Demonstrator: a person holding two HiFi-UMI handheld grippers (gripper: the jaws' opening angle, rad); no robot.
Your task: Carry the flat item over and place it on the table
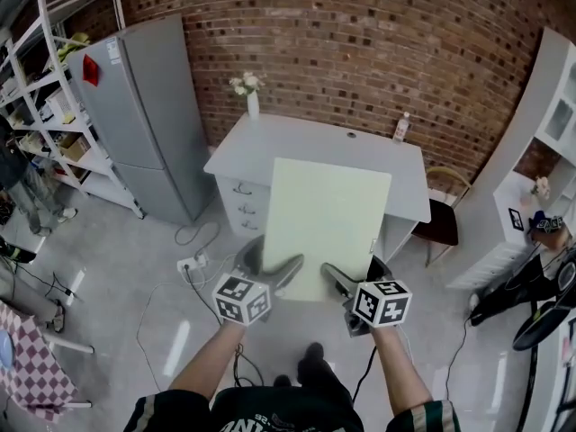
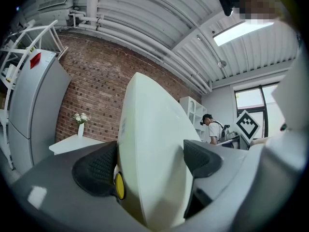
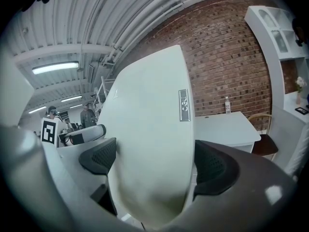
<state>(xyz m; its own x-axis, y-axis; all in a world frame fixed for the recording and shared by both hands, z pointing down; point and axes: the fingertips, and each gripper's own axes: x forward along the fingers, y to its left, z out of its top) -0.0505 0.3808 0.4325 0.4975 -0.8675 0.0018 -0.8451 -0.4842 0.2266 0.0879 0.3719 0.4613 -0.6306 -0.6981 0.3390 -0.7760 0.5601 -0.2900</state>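
Pale-green board, grey tag illegible; fingers of left gripper and right gripper clamp it.

- Left gripper and right gripper side by side, each gripping the near edge of the pale flat board.
- Board extends ahead of both, overlapping white table beyond.

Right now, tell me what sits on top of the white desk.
A flower vase stands at its back left, a bottle at its back right. The carried board hides the desk's near middle.
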